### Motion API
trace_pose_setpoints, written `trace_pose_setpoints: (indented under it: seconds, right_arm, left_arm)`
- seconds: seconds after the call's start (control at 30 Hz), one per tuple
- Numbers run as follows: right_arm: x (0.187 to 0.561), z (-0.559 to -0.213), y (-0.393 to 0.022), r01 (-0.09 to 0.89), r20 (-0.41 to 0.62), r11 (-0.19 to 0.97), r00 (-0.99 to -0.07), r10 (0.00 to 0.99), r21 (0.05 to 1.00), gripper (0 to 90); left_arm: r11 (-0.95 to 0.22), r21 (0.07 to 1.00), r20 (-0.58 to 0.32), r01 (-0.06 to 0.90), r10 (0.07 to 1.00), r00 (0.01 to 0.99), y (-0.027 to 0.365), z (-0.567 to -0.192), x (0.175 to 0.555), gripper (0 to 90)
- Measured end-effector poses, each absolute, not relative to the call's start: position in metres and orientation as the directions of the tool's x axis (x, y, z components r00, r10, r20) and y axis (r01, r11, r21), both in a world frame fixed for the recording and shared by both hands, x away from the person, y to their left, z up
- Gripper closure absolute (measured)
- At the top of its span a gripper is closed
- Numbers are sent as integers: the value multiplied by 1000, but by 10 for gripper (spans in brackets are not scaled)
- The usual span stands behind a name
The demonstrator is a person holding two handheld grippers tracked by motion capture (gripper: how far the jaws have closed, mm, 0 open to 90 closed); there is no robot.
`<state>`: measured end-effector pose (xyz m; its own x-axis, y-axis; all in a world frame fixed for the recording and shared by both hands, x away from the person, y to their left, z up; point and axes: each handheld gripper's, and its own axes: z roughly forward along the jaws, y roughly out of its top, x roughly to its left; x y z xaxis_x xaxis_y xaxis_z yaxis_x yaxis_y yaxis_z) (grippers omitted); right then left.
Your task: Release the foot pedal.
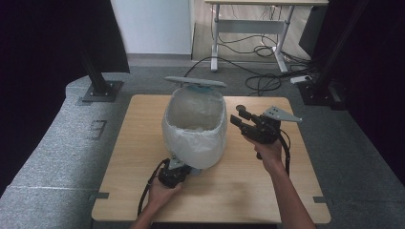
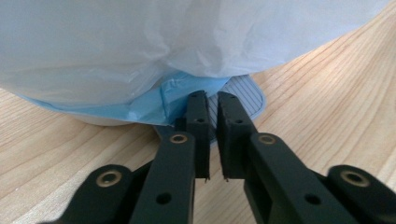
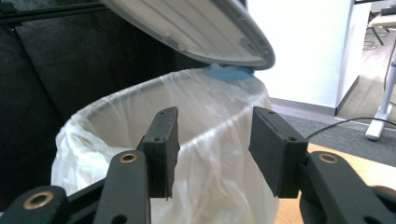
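A pedal bin lined with a white plastic bag stands in the middle of the wooden table, its grey lid raised. My left gripper is low at the bin's near base. In the left gripper view its jaws rest over the grey ribbed pedal, a narrow gap between them and nothing in it. My right gripper hovers at the bin's right side, level with the rim. Its jaws stand wide open and empty, facing the bag's rim under the lid.
Behind the table lies grey carpet with a white-legged desk and loose cables. Black frame posts stand at the back left and back right. Bare table top lies left and right of the bin.
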<state>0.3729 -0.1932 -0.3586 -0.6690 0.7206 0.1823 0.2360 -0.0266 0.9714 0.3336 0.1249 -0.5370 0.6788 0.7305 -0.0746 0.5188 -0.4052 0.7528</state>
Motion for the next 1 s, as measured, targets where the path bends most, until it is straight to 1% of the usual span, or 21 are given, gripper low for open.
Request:
trace_pose_setpoints:
  seconds: [0.17,0.23,0.33,0.4,0.5,0.53,0.57,0.77,0.9,1.0]
  right_arm:
    - [369,-368,-205,249,194,-32,-658,728,968,514]
    - [368,-371,-208,253,195,-31,-656,729,967,514]
    - [364,-380,-216,268,205,-32,-649,733,963,514]
    - [362,-385,-219,275,204,-26,-645,736,961,514]
    - [359,-391,-223,282,205,-23,-640,741,959,514]
    - [358,-397,-227,289,210,-24,-635,743,957,513]
    - [357,-398,-229,292,211,-23,-633,745,956,514]
    - [350,-413,-241,315,221,-22,-613,759,949,514]
    - [346,-421,-248,326,222,-18,-602,767,945,514]
    - [339,-434,-256,343,221,-8,-586,779,939,514]
  left_arm:
    - [-401,760,-72,512,731,679,125,-535,332,780]
    - [-390,766,-83,511,728,680,125,-533,331,729]
    - [-371,789,-78,490,731,678,124,-529,327,684]
    - [-385,783,-58,489,737,673,123,-528,325,632]
    - [-381,784,-61,491,739,671,124,-528,324,617]
    - [-381,781,-61,495,742,667,125,-527,324,585]
    - [-380,780,-61,497,744,665,126,-527,323,574]
    - [-380,776,-63,503,748,661,130,-526,321,528]
    - [-372,780,-74,503,743,665,134,-523,318,514]
    - [-370,784,-77,499,739,669,136,-521,316,499]
